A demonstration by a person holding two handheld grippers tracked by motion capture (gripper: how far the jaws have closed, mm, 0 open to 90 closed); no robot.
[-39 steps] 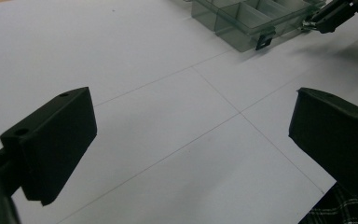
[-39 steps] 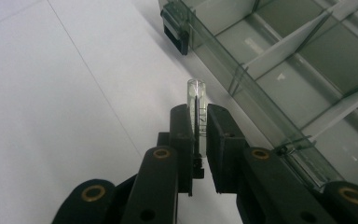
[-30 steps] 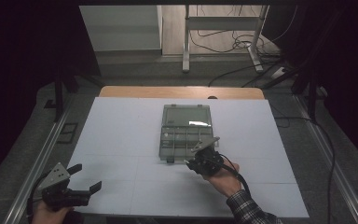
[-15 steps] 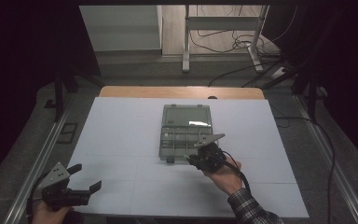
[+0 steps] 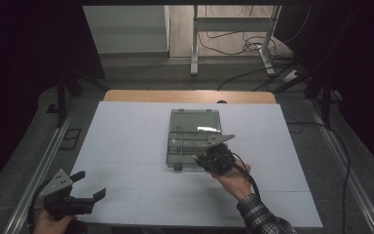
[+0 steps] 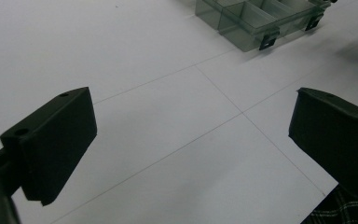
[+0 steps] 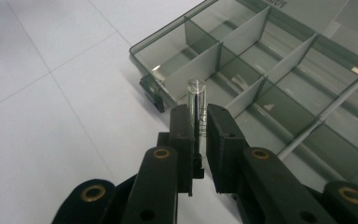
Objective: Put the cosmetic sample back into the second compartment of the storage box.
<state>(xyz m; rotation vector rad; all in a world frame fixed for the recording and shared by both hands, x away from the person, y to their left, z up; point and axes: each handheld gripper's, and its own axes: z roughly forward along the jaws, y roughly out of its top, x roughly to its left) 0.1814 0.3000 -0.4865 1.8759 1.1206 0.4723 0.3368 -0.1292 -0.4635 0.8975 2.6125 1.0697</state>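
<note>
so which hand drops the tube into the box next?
Right. The right gripper already clamps the clear tube at the compartment box; the left gripper sits open near the table edge.

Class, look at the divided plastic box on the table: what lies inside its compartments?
The compartments of the box that show look empty, with bare smoky floors and dividers. The right tongs, holding a clear tube, cover part of the near compartments, so those cannot be checked.
</note>
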